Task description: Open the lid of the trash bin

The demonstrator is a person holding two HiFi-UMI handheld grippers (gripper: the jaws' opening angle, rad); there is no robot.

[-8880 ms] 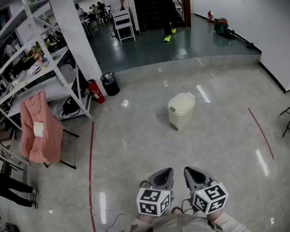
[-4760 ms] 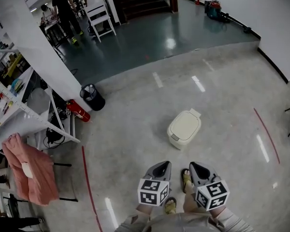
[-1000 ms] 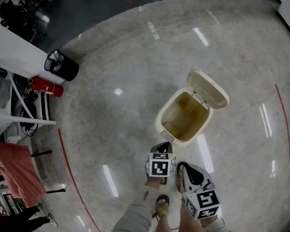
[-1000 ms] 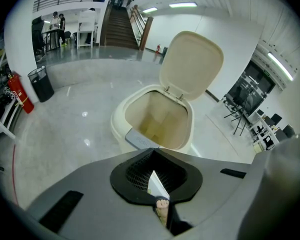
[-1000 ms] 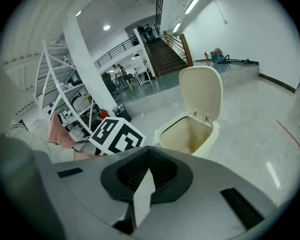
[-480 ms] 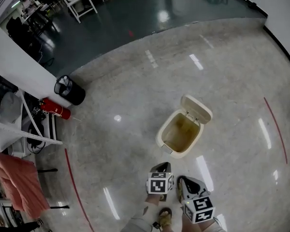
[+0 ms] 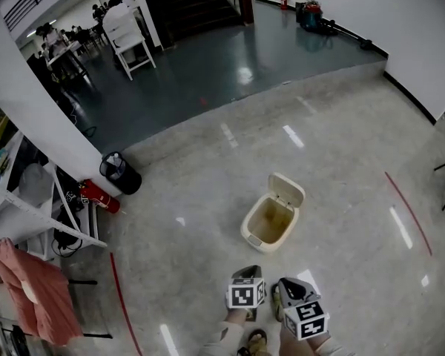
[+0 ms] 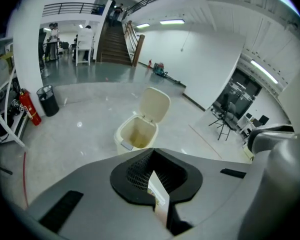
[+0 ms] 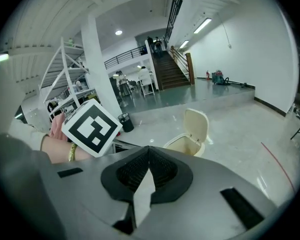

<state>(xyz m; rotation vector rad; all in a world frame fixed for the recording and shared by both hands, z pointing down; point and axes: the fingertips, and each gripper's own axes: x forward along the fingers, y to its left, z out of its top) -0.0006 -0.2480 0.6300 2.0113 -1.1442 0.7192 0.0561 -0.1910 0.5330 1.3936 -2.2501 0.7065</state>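
Note:
The cream trash bin (image 7: 265, 225) stands on the polished floor with its lid (image 7: 286, 191) swung up and back, so the empty inside shows. Both grippers hang low in the head view, a short way in front of the bin and apart from it. My left gripper (image 7: 246, 273) has its jaws together with nothing between them. My right gripper (image 7: 286, 282) beside it is shut and empty as well. The left gripper view has the open bin (image 8: 136, 134) straight ahead past the gripper (image 8: 153, 173). In the right gripper view the bin (image 9: 185, 142) sits beyond the gripper (image 9: 147, 170).
A black wastebasket (image 7: 121, 175) and a red fire extinguisher (image 7: 99, 196) sit by the white pillar at left, near metal shelving (image 7: 37, 210) and a pink garment (image 7: 30, 294). Red floor lines (image 7: 123, 299) run on both sides. A step leads up to a darker floor (image 7: 208, 58).
The bin, shut in the oldest frames, now stands open. Over the last second the view has pulled back and the bin looks smaller and farther; the grippers stay low and together.

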